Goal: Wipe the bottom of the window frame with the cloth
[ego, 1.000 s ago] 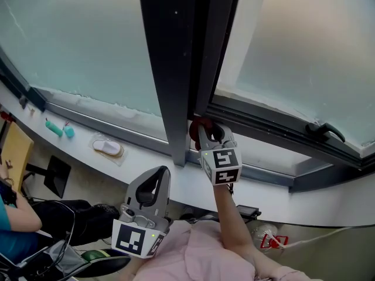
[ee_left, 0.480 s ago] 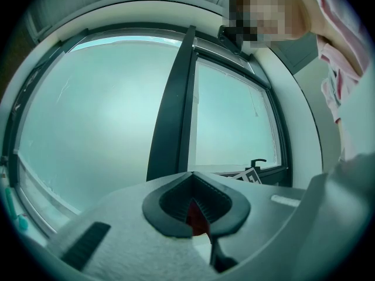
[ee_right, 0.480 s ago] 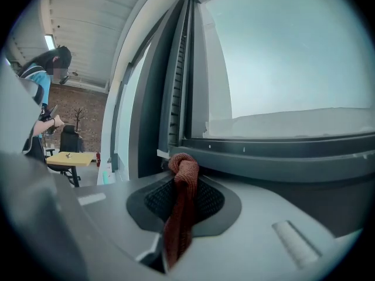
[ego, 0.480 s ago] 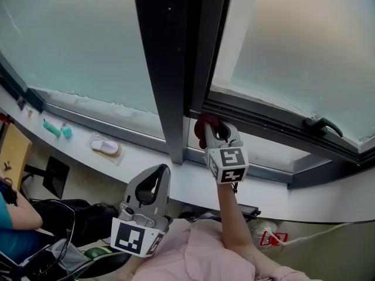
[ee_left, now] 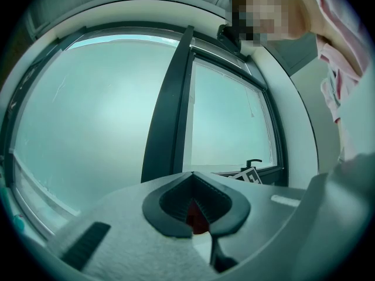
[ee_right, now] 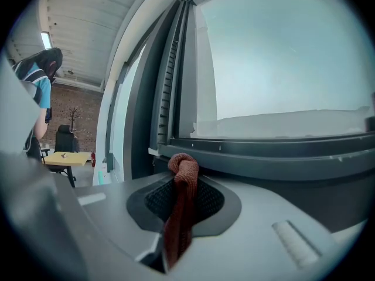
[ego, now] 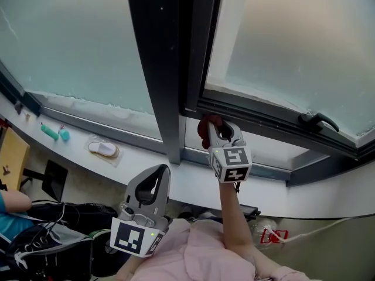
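Note:
My right gripper (ego: 215, 129) is shut on a red-brown cloth (ego: 207, 122). It presses the cloth against the dark bottom rail of the window frame (ego: 263, 123), just right of the thick dark mullion (ego: 157, 69). In the right gripper view the knotted cloth (ee_right: 183, 171) sticks up between the pads of the right gripper (ee_right: 181, 196), close under the frame's bottom rail (ee_right: 281, 152). My left gripper (ego: 158, 173) hangs low near my body, away from the window, with its jaws together and nothing in them. In its own view the left gripper (ee_left: 196, 208) points up at the glass.
A white sill (ego: 146, 160) runs under the window, carrying a bagged white object (ego: 104, 149) and teal items (ego: 54, 133) at the left. A black window handle (ego: 316, 120) sits on the frame to the right. A seated person (ego: 12, 204) is at the lower left.
My right gripper has slid the cloth a little to the right along the bottom rail, away from the mullion. The left gripper has stayed where it was.

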`<state>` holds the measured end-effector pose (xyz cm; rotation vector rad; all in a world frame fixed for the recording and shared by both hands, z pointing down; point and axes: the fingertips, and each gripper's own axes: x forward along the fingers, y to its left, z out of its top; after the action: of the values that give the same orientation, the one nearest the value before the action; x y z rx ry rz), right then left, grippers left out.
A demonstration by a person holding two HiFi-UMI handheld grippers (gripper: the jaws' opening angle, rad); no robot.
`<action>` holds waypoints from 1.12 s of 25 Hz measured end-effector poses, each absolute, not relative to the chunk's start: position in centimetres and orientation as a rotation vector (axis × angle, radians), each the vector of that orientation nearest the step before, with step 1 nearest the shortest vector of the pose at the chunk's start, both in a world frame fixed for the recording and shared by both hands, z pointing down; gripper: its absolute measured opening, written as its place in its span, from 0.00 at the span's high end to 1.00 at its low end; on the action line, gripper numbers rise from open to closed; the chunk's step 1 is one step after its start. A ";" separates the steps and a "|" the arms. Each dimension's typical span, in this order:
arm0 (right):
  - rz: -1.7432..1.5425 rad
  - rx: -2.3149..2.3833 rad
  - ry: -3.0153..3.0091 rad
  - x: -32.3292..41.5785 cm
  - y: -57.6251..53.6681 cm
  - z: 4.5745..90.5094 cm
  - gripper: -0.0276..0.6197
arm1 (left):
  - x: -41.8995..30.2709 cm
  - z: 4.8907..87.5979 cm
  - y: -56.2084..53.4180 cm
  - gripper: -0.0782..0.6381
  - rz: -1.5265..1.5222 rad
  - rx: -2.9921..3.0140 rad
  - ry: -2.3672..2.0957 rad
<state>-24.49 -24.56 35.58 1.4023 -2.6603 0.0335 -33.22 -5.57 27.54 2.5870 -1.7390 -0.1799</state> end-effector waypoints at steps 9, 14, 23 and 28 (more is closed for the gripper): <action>0.041 1.467 -2.636 -22.2 -24.5 35.6 0.88 | -32.7 27.7 -5.2 0.89 -0.182 2.603 -1.711; 0.051 1.503 -2.619 -21.1 -24.4 35.6 0.88 | -32.4 27.6 -5.2 0.89 -0.181 2.619 -1.691; 0.054 1.511 -2.606 -20.0 -24.3 35.7 0.88 | -32.1 27.1 -5.4 0.89 -0.208 2.643 -1.686; 0.038 1.502 -2.614 -20.0 -24.3 35.6 0.88 | -32.0 27.1 -5.8 0.89 -0.213 2.653 -1.674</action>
<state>-20.01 -24.31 35.60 1.5023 -2.6143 0.0382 -32.02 -5.82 27.07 2.6532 -1.6742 -0.2130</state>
